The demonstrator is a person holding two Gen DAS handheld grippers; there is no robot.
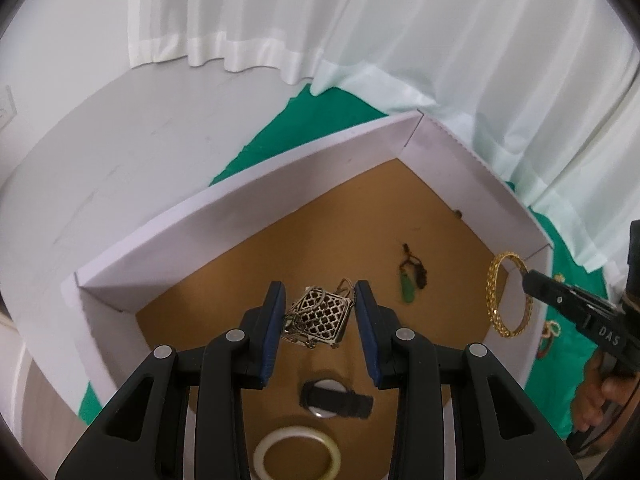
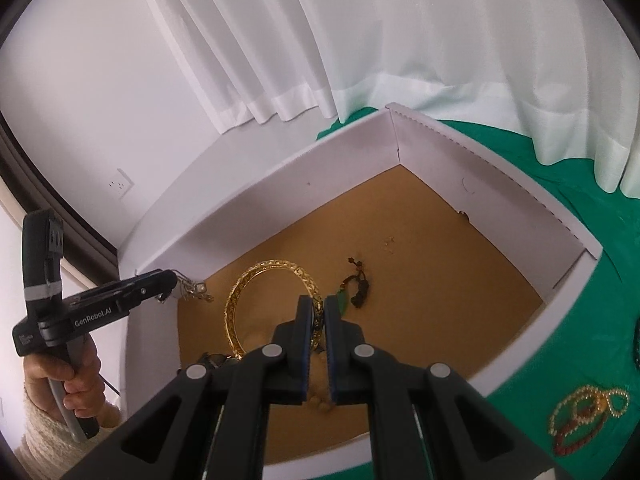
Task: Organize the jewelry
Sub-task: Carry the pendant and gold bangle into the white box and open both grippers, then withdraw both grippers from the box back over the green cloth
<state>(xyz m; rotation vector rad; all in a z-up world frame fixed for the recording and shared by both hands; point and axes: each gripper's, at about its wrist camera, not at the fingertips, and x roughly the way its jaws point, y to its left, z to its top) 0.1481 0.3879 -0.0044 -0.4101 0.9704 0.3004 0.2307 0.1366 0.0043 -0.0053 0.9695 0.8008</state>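
Both grippers hang over the box (image 2: pixel 256 216): the left gripper (image 1: pixel 320 312) holds a filigree pendant (image 1: pixel 320 314) between its fingers, the right gripper (image 2: pixel 318 320) pinches a gold bangle (image 2: pixel 264 300). Delivery step, probably; next, lower and release beside the jade pendant (image 1: pixel 408 290).

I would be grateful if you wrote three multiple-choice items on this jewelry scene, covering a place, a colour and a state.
1. Where does the green pendant lie?
A. on the box floor
B. on the green cloth
C. on the windowsill

2. What colour is the bangle in the right gripper?
A. silver
B. gold
C. red

3. What is the left gripper holding?
A. nothing
B. a watch
C. a latticed square ornament

Key: 1 A, it rests on the brown floor; 2 B, it gleams yellow; 3 C, the ornament hangs between the pads.
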